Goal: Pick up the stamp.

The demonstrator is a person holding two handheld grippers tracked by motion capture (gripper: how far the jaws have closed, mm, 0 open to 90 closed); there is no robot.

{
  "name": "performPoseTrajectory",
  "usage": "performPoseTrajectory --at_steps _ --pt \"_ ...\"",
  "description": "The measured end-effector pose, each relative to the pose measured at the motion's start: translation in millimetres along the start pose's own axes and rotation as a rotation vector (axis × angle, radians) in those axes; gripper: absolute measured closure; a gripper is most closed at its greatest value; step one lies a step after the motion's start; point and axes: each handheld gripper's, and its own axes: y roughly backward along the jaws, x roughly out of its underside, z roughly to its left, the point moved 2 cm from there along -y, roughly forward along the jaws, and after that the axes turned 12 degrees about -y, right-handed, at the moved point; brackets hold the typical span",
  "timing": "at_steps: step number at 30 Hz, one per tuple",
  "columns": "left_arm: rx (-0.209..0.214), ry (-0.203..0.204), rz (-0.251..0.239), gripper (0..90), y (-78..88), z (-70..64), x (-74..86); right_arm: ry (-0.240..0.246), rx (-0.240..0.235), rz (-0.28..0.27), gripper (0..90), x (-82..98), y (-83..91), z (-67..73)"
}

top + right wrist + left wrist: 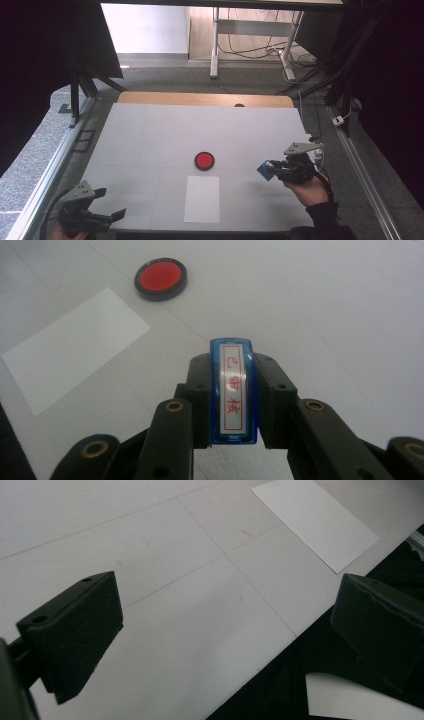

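A blue stamp with a white label and red characters sits clamped between the jaws of my right gripper. In the high view that gripper hovers over the right side of the table with the blue stamp pointing left. A round red ink pad in a black case lies at the table's centre, also ahead and to the left in the right gripper view. A white paper sheet lies just in front of the pad. My left gripper rests open at the near left edge, nothing between its jaws.
The white table top has a wooden strip along its far edge. Metal rails run down both sides. Beyond the table stand desk legs and loose cables on the floor. In the left gripper view the table's near edge drops to darkness.
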Motion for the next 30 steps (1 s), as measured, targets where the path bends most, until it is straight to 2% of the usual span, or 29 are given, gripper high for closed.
performPoseTrajectory --at_steps 6,13,19,30 --pt "0.005 0.003 -0.003 0.8 0.2 0.4 0.2 0.015 -0.025 -0.013 70.8 -6.2 -2.4 13.7" --pt "0.004 0.006 0.005 0.5 -0.9 0.5 0.1 0.066 -0.086 -0.021 70.7 -16.0 -7.3 32.9" --pt "0.016 0.017 -0.009 0.5 0.7 2.1 1.0 0.089 -0.113 -0.022 70.8 -20.3 -13.6 43.8" --pt "0.012 0.006 0.001 0.1 -0.4 0.9 0.3 0.135 -0.161 0.001 70.7 -29.7 -30.7 65.6"
